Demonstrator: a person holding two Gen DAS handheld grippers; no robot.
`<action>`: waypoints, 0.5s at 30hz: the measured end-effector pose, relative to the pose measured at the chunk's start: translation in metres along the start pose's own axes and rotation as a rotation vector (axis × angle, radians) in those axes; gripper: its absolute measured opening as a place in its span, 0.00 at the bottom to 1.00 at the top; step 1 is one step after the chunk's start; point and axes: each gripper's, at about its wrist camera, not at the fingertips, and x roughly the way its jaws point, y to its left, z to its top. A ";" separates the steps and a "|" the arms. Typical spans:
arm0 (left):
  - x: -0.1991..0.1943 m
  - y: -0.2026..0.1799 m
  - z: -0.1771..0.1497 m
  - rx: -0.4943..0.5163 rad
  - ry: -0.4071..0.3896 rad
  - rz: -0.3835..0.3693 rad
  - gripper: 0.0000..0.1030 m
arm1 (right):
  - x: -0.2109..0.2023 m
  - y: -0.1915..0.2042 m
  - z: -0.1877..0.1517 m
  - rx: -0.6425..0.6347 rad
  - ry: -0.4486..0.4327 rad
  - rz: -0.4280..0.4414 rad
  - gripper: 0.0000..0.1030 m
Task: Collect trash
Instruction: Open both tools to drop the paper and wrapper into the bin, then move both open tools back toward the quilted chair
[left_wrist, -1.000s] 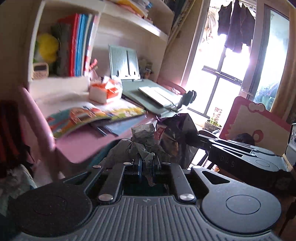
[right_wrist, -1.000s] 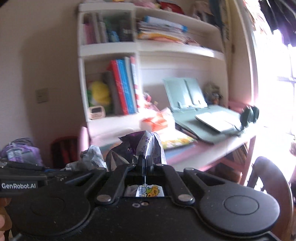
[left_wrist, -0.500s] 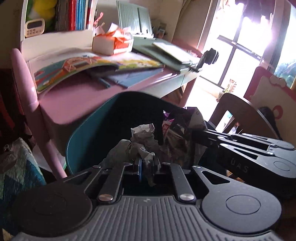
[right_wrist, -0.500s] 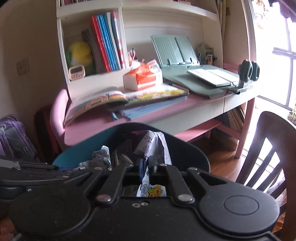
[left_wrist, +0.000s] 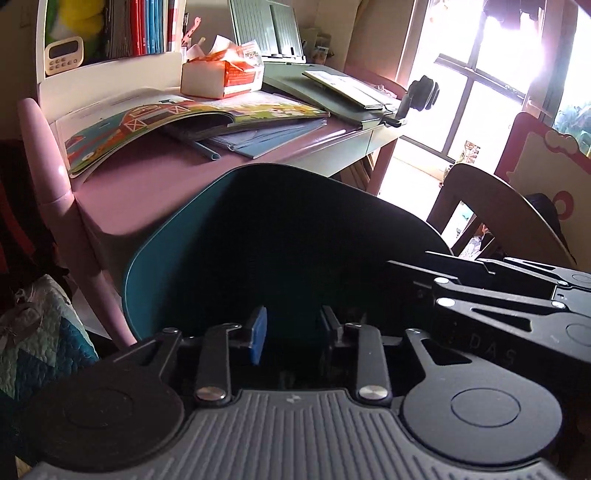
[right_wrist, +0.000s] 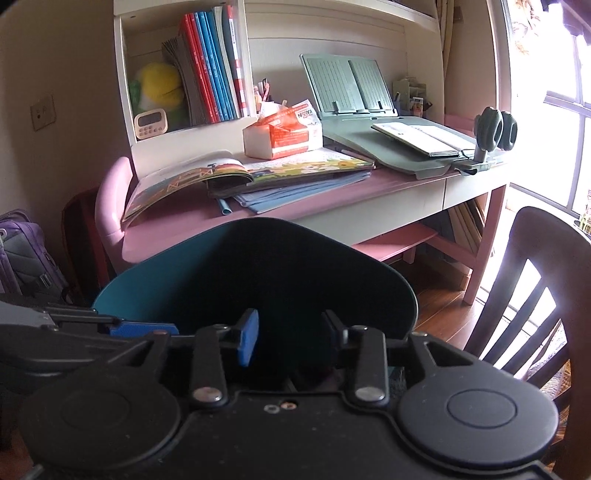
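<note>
Both tools, left tool (left_wrist: 293, 332) and right tool (right_wrist: 290, 334), hang half-open and empty over the teal bin (right_wrist: 155, 291); lift straight up, clear of its rim.

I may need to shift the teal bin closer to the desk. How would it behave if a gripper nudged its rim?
The teal bin looks thin-walled plastic, so probably light and likely to slide. Its tall wall suggests a high push might tip it. The smooth rim may slip between the right gripper fingers.
</note>
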 end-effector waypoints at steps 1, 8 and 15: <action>-0.004 0.000 -0.001 -0.003 -0.004 -0.004 0.35 | -0.003 -0.001 0.001 0.004 -0.003 0.002 0.35; -0.048 0.007 -0.009 0.000 -0.064 0.016 0.51 | -0.040 0.014 0.005 -0.033 -0.044 0.054 0.39; -0.101 0.022 -0.024 -0.004 -0.109 0.089 0.60 | -0.073 0.049 -0.001 -0.091 -0.075 0.123 0.50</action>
